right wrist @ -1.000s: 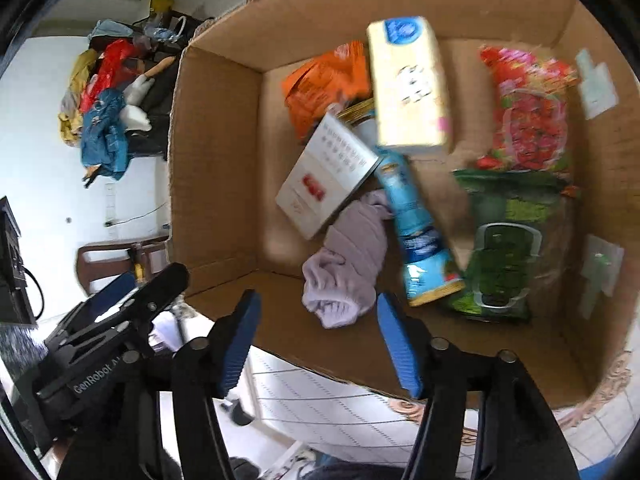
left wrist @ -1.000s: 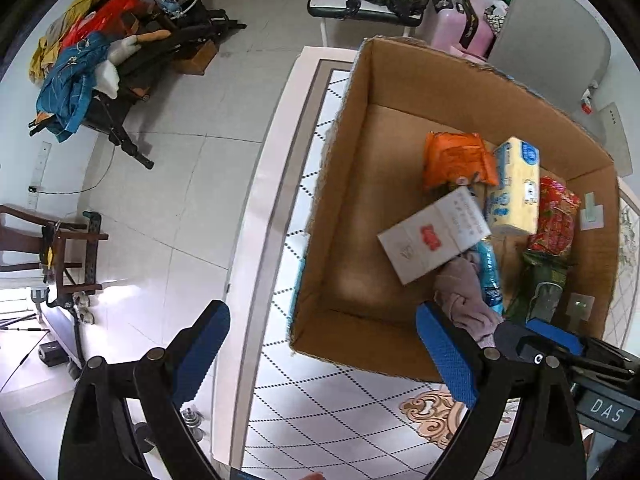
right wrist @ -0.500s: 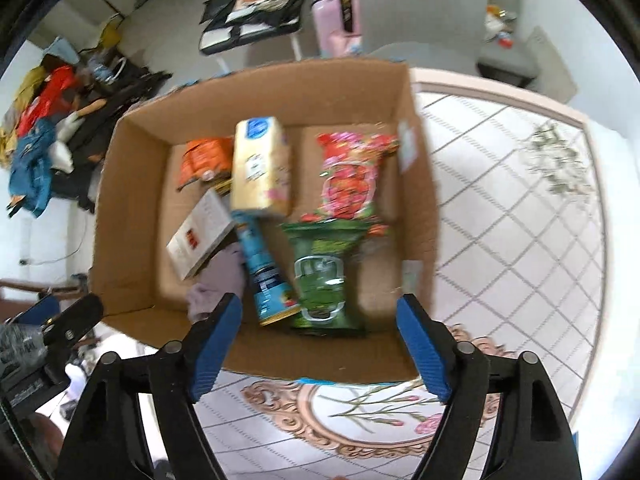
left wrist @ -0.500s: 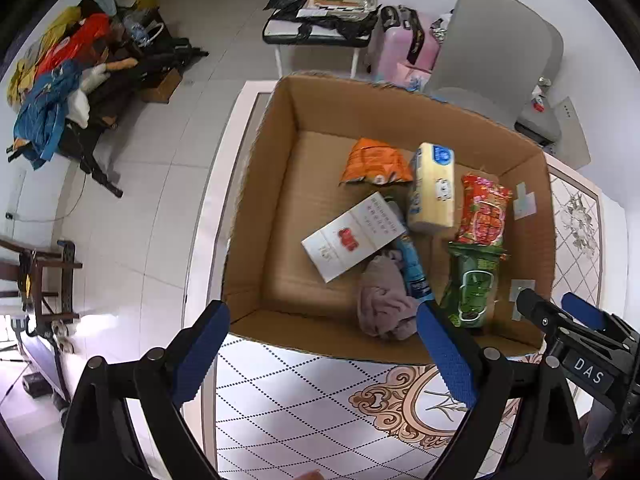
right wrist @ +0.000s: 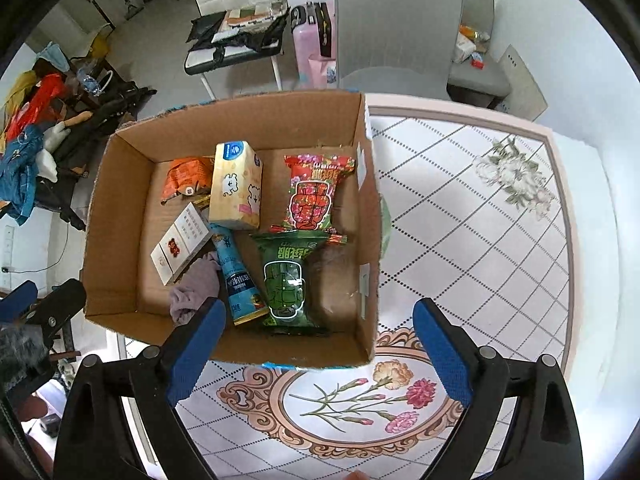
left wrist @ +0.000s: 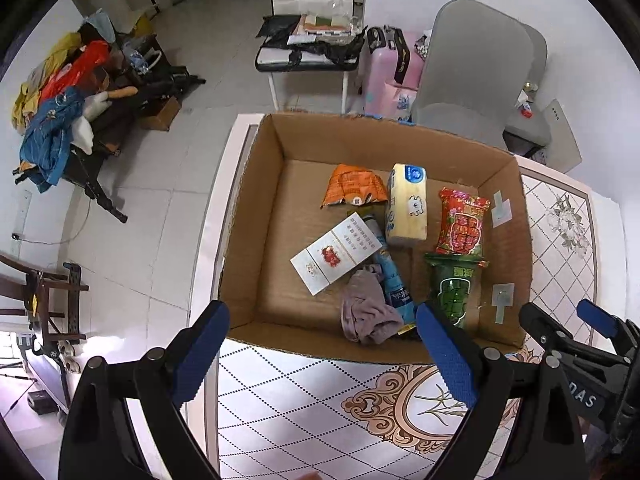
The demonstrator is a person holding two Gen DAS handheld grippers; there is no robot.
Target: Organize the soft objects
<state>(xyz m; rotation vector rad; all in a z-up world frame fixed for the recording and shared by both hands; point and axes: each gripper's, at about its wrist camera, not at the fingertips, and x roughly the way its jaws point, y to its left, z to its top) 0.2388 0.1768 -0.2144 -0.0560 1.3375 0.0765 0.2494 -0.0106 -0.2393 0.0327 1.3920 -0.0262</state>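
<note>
A cardboard box (left wrist: pixel 256 216) (right wrist: pixel 120 216) stands on the patterned table. In it lie a mauve cloth (left wrist: pixel 368 312) (right wrist: pixel 196 288), a white carton (left wrist: pixel 338 252) (right wrist: pixel 182 244), a blue tube (left wrist: pixel 394 280) (right wrist: pixel 238 280), a yellow tissue pack (left wrist: pixel 406 204) (right wrist: pixel 238 184), an orange packet (left wrist: pixel 354 188) (right wrist: pixel 186 178), a red packet (left wrist: pixel 462 222) (right wrist: pixel 314 196) and a green packet (left wrist: pixel 454 288) (right wrist: pixel 286 280). My left gripper (left wrist: pixel 324 354) is open and empty above the box's near edge. My right gripper (right wrist: pixel 316 352) is open and empty, also near that edge.
The table (right wrist: pixel 460 220) has a floral cloth with its left edge close to the box. A grey chair (right wrist: pixel 396 24) and a pink suitcase (left wrist: pixel 384 76) stand behind the table. A chair with clutter (left wrist: pixel 308 36) and a clothes pile (left wrist: pixel 60 112) are on the floor.
Both grippers have risen and pulled back from the box; the right one was low over the mauve cloth. The whole box and more table now show. Box contents have not moved.
</note>
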